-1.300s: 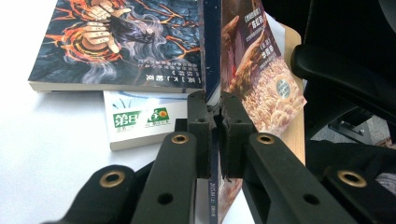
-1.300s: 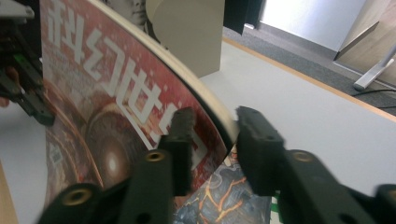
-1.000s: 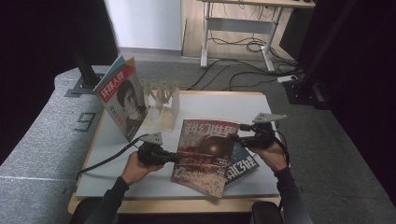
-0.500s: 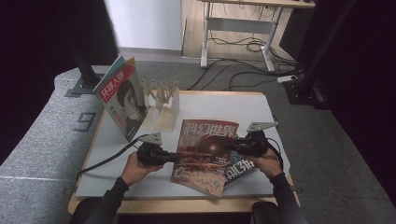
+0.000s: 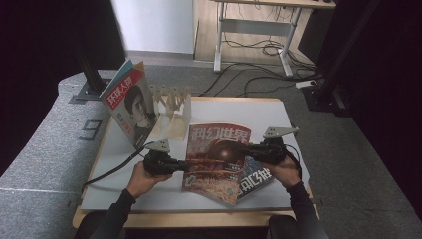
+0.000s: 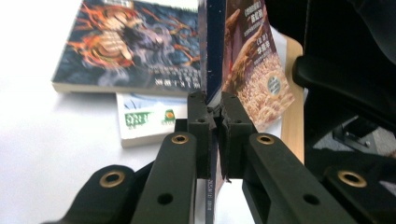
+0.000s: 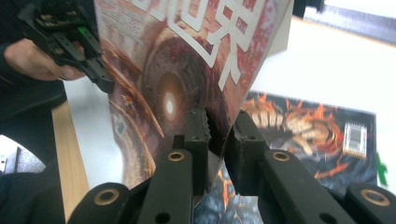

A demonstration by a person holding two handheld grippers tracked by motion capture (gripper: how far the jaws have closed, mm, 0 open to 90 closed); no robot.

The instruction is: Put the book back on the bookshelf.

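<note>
A person lifts a red-covered magazine (image 5: 219, 157) off the white table (image 5: 278, 117), pinched at both side edges. The left gripper (image 5: 181, 166) has its jaws clamped tight on the magazine's left edge; in the left gripper view the thin spine runs straight up between the closed pads (image 6: 201, 114). The right gripper (image 5: 247, 151) has just been closing on the opposite edge, and the right gripper view shows the cover between its jaws, though a sliver of gap at the far pad makes it hard to say the bite is full.

The magazine hangs tilted above a dark fantasy-cover book (image 5: 254, 179), which lies flat on the table just beneath and to the right of it. A wooden rack (image 5: 171, 99) stands well behind the magazine, with another magazine (image 5: 132, 107) propped upright at its left.

The risk lies in the soft paper. A shallow hold on the right edge could let the cover slide free, leaving the whole weight on the left grip and the pages fanning open. Pulling the two hands apart might tear the cover at a pad; pushing them together would buckle it. A sagging lower corner could also drag the book beneath it.
</note>
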